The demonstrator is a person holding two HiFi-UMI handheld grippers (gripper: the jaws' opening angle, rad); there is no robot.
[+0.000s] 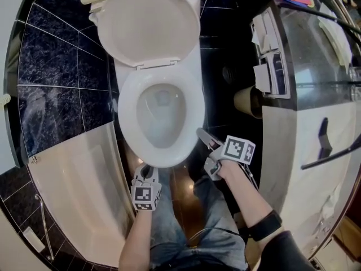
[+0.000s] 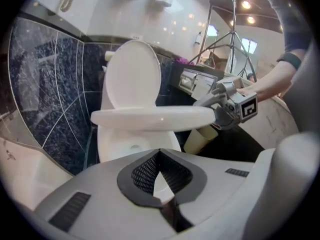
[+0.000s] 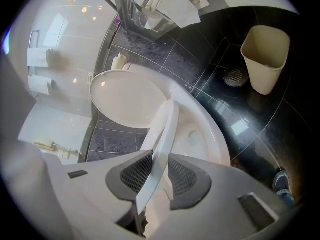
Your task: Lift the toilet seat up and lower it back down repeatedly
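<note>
Beside the bowl [image 3: 212,129], your right tool [image 3: 159,170] pinches the raised toilet seat [image 3: 167,129] by its rim to swing it on the hinge; left tool [image 2: 159,156] closed, empty.

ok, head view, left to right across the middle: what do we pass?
bathtub → toilet → bin → counter

- A bathroom: a white toilet [image 1: 127,114] at the head view's centre.
- Bathtub [image 1: 73,174] lower left, dark tiled wall [image 1: 51,55] upper left.
- Waste bin [image 3: 265,59], right gripper view's upper right.
</note>
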